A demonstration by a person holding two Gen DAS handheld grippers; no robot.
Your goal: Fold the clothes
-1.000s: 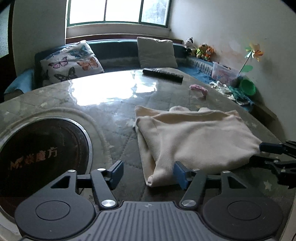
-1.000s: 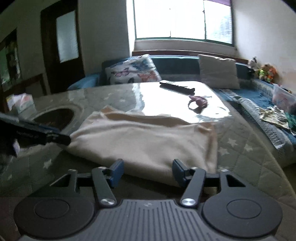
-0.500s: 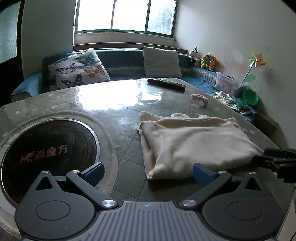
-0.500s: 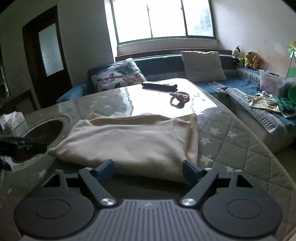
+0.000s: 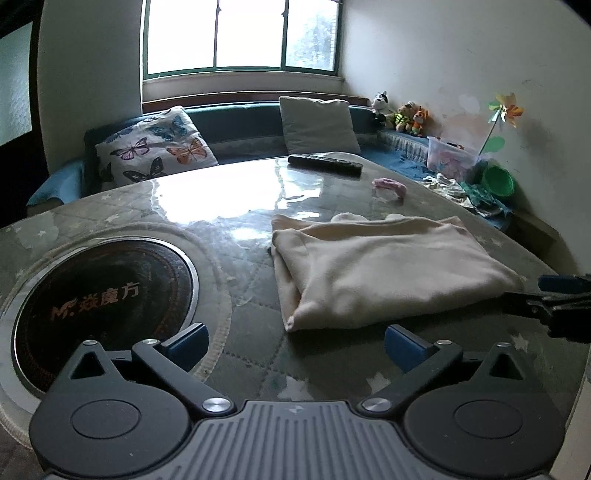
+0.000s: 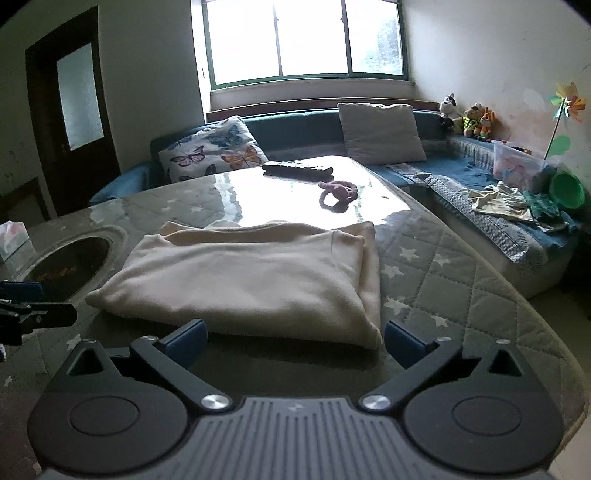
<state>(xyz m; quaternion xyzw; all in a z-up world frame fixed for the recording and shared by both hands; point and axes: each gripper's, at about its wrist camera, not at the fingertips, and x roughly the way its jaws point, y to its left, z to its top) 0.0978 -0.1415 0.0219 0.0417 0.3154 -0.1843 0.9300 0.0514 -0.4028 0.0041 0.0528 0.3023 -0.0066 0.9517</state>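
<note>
— Daylight from the window (image 5: pixel 240 35) glared off the bench (image 5: pixel 229 192), so its far half was hard to read. What lay on it?

— The cream garment (image 5: pixel 384 273), folded flat near the front edge, well apart from the round black hotplate (image 5: pixel 99 299), whose rim ran out of the left view.

— And the claws?

— The left claw (image 5: pixel 295 341) was spread wide, holding nothing, just short of the garment's near corner. The right claw (image 6: pixel 293 338) was likewise apart and empty, beside the other end.

— Anything only one view showed?

— The dark door (image 6: pixel 72 99) and a tissue box (image 6: pixel 13 240), cut off, appeared only from the right. The remote (image 6: pixel 297 170) and a pink band (image 6: pixel 338 190) lay farther back.
</note>
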